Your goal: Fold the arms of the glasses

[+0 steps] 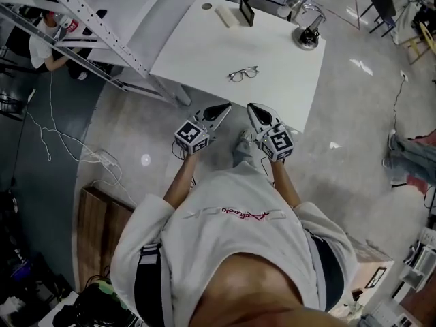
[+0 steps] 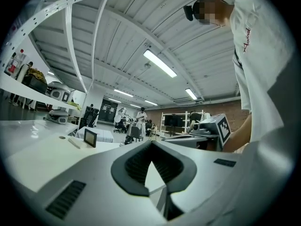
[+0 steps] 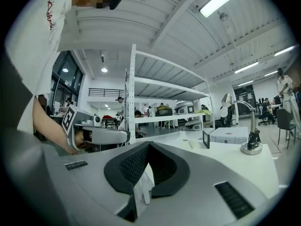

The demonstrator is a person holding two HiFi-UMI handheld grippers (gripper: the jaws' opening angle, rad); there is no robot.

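Note:
A pair of thin dark-framed glasses [image 1: 243, 73] lies on the white table [image 1: 204, 53], near its front edge, arms spread. Both grippers hover over the floor just short of that edge, pointing level toward the table. My left gripper [image 1: 224, 107] is shut with nothing in it, and my right gripper [image 1: 253, 106] beside it is shut and empty too. In the left gripper view the jaws [image 2: 151, 144] meet at the tip; the right gripper view shows the same closed tip [image 3: 148, 145]. Neither gripper view shows the glasses.
At the table's far end stand a desk lamp [image 1: 308, 31], a small upright screen [image 1: 246, 10] and a white bar [image 1: 226, 17]. A metal rack frame [image 1: 102, 36] runs along the left. Cables [image 1: 48, 138] and a wooden box [image 1: 95, 227] sit on the floor.

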